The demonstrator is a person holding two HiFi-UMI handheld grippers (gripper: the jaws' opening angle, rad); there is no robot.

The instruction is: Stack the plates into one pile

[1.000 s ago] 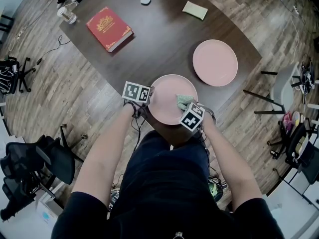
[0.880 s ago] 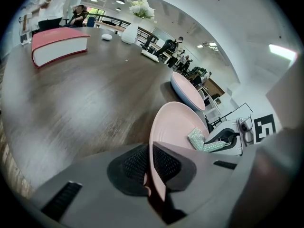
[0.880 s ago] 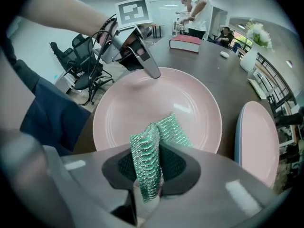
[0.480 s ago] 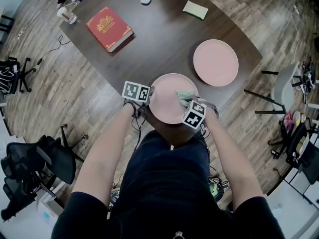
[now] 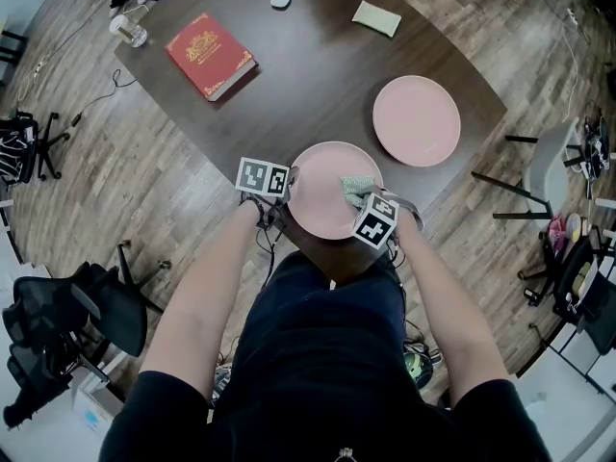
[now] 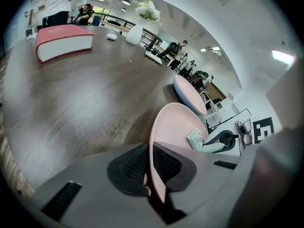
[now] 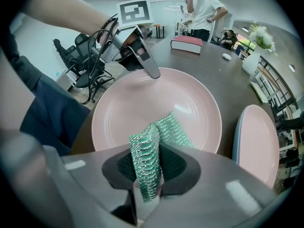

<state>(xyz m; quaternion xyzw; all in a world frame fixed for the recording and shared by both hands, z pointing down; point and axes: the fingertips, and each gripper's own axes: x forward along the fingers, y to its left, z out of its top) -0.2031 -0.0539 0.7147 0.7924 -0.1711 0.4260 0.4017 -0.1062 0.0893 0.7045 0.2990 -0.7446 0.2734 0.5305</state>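
The left gripper point(image 6: 152, 171) is pinching the rim of the near plate point(image 5: 320, 205). The right gripper point(image 7: 145, 175) is gripping a green cloth point(image 7: 151, 151) over it. The second plate point(image 5: 416, 120) is sitting well apart on the table point(image 5: 308, 75), so stacking is not yet done.

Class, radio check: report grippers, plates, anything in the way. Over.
Left gripper shut on rim of near plate. Right gripper shut on green scrub cloth, over that plate. Far plate apart, unstacked.

Near pink plate point(image 5: 320, 198) — far pink plate point(image 5: 416, 120) — unstacked, apart.
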